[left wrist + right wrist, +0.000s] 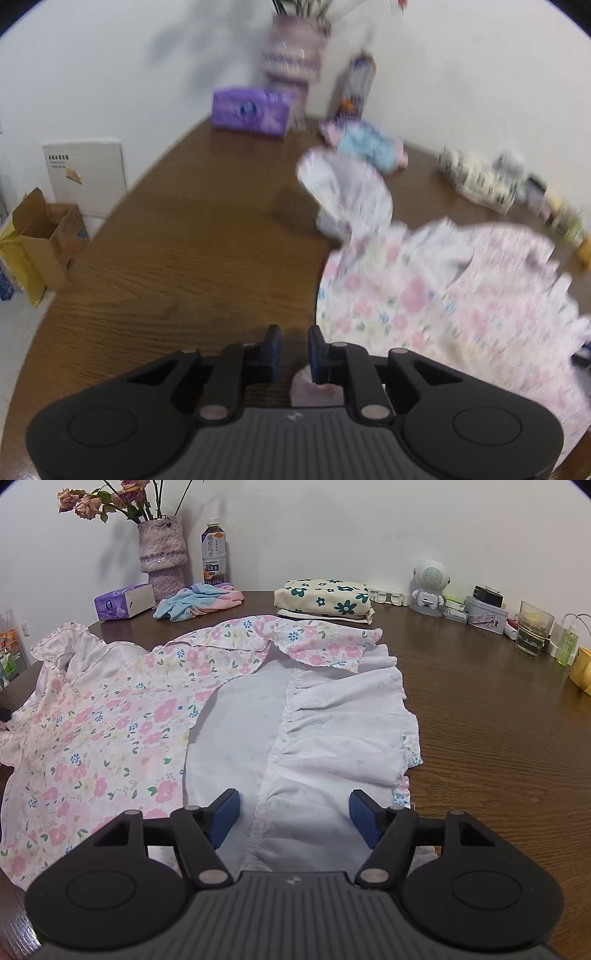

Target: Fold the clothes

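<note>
A pink floral garment (110, 716) with a white ruffled hem (347, 720) lies spread on the brown wooden table (498, 720). Its floral half is folded over the white inside. My right gripper (293, 816) is open, just above the white ruffled part near the front edge, holding nothing. In the blurred left wrist view the garment (424, 295) lies to the right. My left gripper (294, 347) has its jaws a narrow gap apart over the bare table at the garment's left edge; a bit of pink cloth (314, 391) shows under it.
At the back stand a vase of dried flowers (161, 550), a drink bottle (214, 552), a purple tissue box (123, 602), a blue-pink cloth (195, 600) and a folded flowered cloth (321, 596). A robot-shaped speaker (428, 583), tins and a glass (533, 627) line the right.
</note>
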